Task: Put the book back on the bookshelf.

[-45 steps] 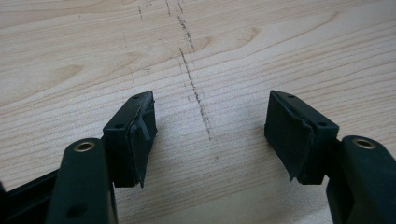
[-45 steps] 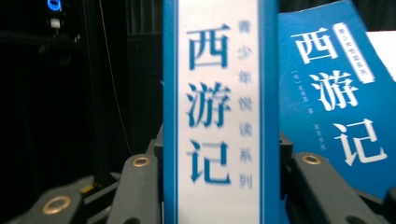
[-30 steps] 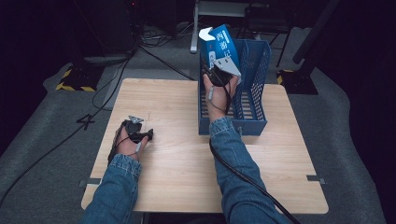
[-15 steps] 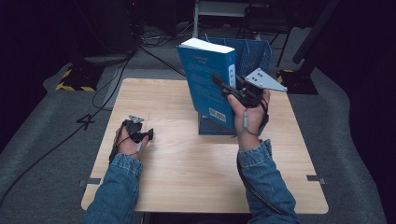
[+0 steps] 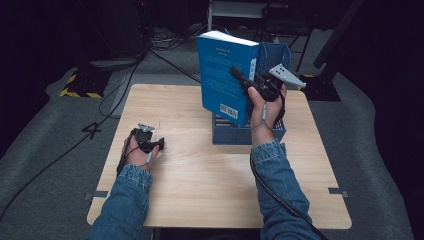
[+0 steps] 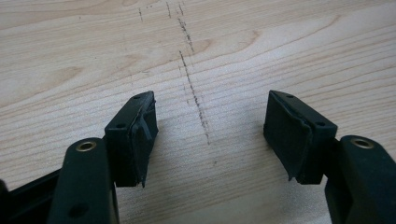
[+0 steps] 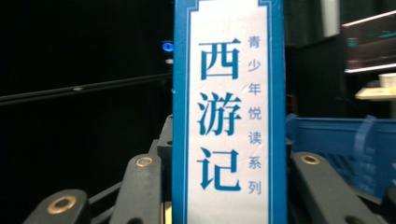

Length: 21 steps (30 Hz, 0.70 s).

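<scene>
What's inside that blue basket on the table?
The blue basket looks empty where its slatted walls show, but the blue book held up by the right gripper covers most of its inside.

The book [image 5: 226, 75] hides most of the blue basket [image 5: 272, 131] (its near wall shows)

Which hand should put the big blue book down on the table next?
Right. The right gripper already clamps the blue book by its spine, lifted above the blue basket. The left gripper rests open on the wooden table, holding nothing.
</scene>
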Each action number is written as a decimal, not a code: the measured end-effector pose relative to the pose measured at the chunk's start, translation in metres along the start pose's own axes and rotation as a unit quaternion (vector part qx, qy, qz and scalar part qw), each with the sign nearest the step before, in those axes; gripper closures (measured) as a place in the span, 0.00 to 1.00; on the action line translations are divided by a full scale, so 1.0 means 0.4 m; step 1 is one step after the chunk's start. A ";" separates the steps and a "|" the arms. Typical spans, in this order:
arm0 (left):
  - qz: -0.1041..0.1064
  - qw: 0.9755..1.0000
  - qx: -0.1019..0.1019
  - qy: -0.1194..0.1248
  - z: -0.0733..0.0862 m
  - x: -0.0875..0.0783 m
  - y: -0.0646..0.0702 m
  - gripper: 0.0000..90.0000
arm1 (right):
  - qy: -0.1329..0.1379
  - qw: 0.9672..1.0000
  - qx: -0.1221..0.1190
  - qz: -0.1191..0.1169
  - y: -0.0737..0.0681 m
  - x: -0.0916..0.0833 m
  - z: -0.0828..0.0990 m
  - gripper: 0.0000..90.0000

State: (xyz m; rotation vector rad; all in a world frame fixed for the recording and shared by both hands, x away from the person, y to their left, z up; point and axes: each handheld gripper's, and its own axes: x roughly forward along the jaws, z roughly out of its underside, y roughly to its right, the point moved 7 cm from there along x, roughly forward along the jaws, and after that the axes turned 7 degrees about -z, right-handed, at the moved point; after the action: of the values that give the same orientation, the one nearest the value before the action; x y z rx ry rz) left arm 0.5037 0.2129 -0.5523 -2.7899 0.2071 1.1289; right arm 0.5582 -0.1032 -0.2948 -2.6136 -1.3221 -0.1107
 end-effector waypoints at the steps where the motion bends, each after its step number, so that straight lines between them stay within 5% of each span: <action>1: 0.000 1.000 0.000 0.000 0.000 0.000 0.000 0.39 | -0.002 1.000 0.001 0.007 0.014 0.003 0.005 0.69; 11: -0.001 1.000 -0.001 0.001 0.000 0.000 0.000 0.39 | -0.005 0.997 0.028 0.077 0.134 -0.013 0.023 0.69; 21: 0.000 1.000 -0.001 0.000 0.000 0.000 0.000 0.39 | -0.027 0.991 0.002 0.129 0.158 0.012 0.022 0.68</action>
State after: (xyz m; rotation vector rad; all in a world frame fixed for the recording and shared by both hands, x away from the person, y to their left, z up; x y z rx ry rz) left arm 0.5037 0.2127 -0.5523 -2.7915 0.2057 1.1283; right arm 0.6115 -0.1338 -0.3123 -2.7748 -0.9861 0.0032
